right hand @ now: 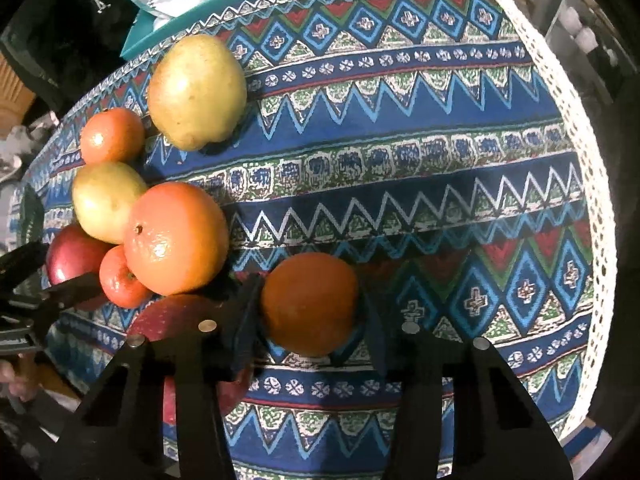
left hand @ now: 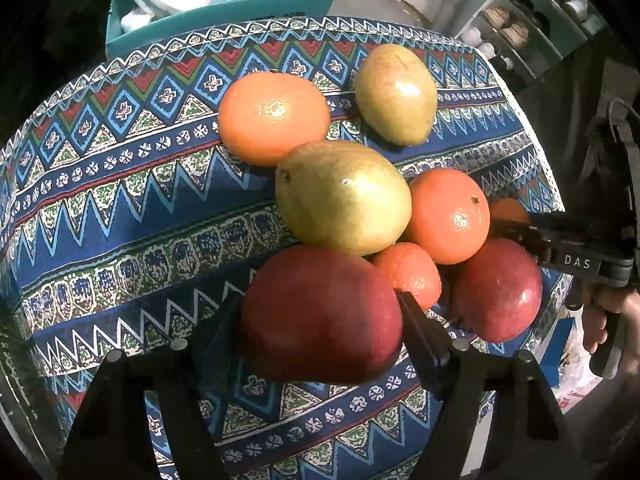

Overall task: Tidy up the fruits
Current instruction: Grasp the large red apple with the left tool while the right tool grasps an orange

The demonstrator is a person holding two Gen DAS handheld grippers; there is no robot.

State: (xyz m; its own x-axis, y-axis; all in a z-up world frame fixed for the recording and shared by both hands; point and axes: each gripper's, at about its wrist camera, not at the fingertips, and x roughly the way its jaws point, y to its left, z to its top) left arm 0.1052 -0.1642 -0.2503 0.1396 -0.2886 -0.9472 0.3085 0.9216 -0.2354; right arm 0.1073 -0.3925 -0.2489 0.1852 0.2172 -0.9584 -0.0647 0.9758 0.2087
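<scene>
The red apple [left hand: 320, 314] is sitting on the patterned tablecloth [left hand: 120, 216] at the near edge of the fruit cluster, directly between the two fingers of the left gripper [left hand: 320, 320], whose pads are pressing against both its flanks; it is grasped. Its long axis is running across the jaw line, slightly tilted, so the fingers are bearing on the narrower span. The dark orange [right hand: 309, 303] is lying apart from the heap, on open cloth, and the right gripper [right hand: 310, 316] is clenching it squarely from either side. Each fruit is lying straight ahead of its own fingers, both grippers pointing steeply down. Behind the apple, a green pear [left hand: 344, 196], a small tangerine [left hand: 408, 272] and a second apple [left hand: 498, 288] are crowding close; lifting straight up is judged safest, since any sideways drag is likely to be disturbing those neighbours. The dark orange has clear space around it except the heap on its left.
</scene>
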